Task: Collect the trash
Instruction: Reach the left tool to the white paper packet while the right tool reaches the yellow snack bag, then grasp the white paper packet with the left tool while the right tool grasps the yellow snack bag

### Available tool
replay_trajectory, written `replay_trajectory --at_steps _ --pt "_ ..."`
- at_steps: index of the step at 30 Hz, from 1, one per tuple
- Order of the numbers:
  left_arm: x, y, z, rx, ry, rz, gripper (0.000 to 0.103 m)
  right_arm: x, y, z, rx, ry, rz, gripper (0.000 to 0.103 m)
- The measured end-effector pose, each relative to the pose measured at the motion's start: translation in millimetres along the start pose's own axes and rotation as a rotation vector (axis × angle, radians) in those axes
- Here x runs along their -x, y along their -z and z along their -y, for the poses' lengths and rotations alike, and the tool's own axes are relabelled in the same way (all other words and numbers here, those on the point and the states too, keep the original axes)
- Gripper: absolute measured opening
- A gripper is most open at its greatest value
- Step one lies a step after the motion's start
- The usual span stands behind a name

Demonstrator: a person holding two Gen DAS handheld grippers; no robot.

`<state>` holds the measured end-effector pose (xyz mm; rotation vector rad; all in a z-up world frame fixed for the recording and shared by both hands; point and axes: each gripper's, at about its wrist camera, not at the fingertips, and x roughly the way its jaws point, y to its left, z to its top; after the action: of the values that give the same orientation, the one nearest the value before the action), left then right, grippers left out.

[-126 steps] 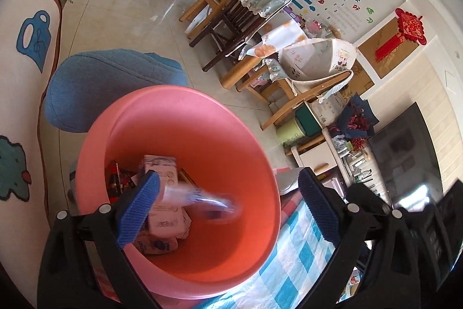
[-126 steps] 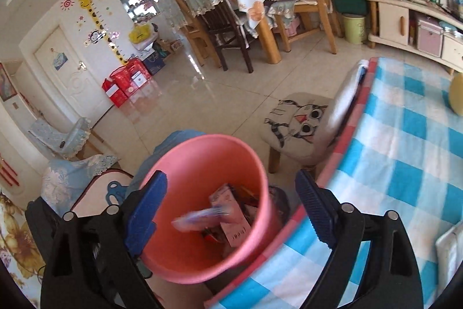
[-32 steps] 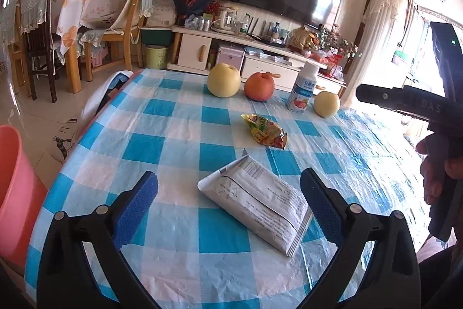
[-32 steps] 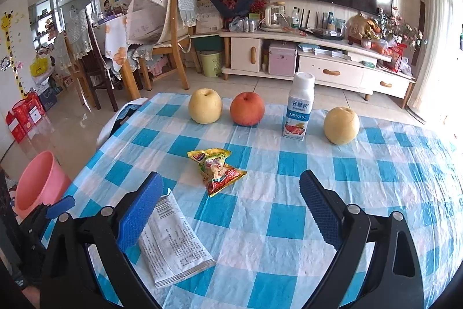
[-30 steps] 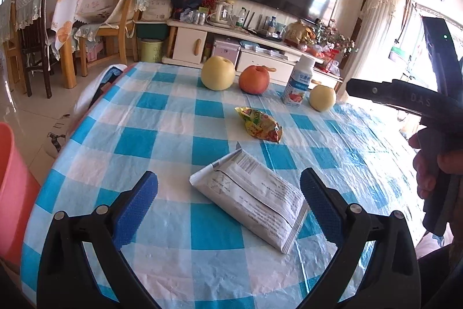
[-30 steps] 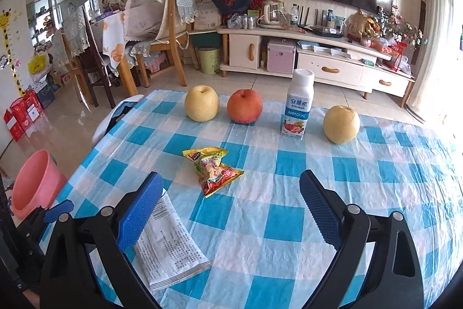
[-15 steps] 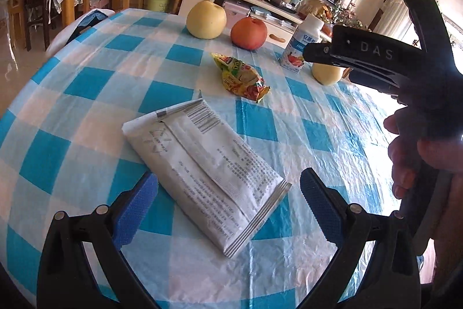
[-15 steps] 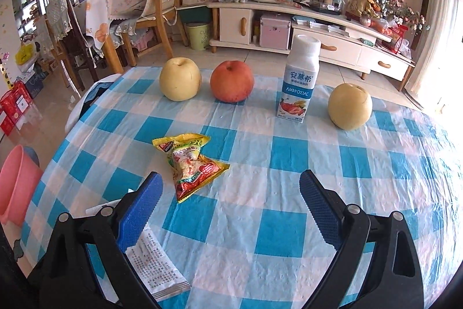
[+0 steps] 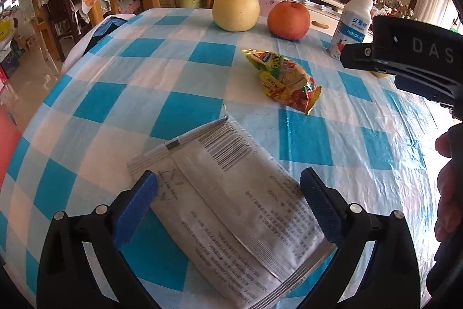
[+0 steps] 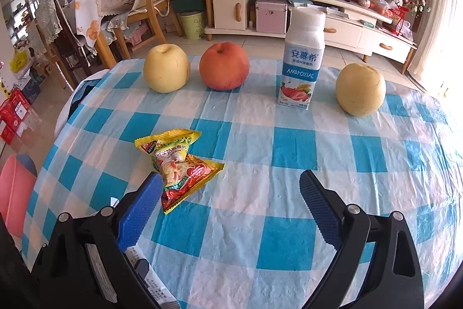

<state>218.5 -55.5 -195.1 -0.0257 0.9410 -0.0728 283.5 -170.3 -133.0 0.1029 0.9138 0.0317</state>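
Note:
A flat silver packet (image 9: 231, 201) with printed text and a barcode lies on the blue-checked tablecloth (image 9: 179, 106). My left gripper (image 9: 228, 187) is open, its blue pads on either side of the packet, low over it. A crumpled yellow and red snack wrapper (image 10: 179, 167) lies further in and also shows in the left wrist view (image 9: 285, 80). My right gripper (image 10: 228, 187) is open and empty, its left pad just beside the wrapper. A corner of the silver packet (image 10: 150, 283) shows under the right gripper. The pink trash bucket (image 10: 14, 193) stands off the table's left edge.
At the table's far side stand a yellow pear (image 10: 166, 68), a red apple (image 10: 224, 67), a yogurt bottle (image 10: 302, 60) and a second pear (image 10: 360, 89). Chairs, a dining table and a TV cabinet stand beyond. The right gripper's body (image 9: 411, 54) shows at the left view's right edge.
Both grippers have moved forward and down over the table. The left one now straddles the silver packet; the right one has closed in on the snack wrapper.

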Motion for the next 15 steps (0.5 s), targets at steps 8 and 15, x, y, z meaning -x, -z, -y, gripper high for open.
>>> replay_trajectory --at_steps 8,15 --pt "0 7 -15 -0.008 -0.023 -0.038 0.099 -29 -1 -25 0.111 -0.010 -0.030 0.094" --pt "-3 1 -34 -0.015 -0.009 -0.046 0.099 -53 -3 -44 0.164 -0.075 -0.065 0.094"
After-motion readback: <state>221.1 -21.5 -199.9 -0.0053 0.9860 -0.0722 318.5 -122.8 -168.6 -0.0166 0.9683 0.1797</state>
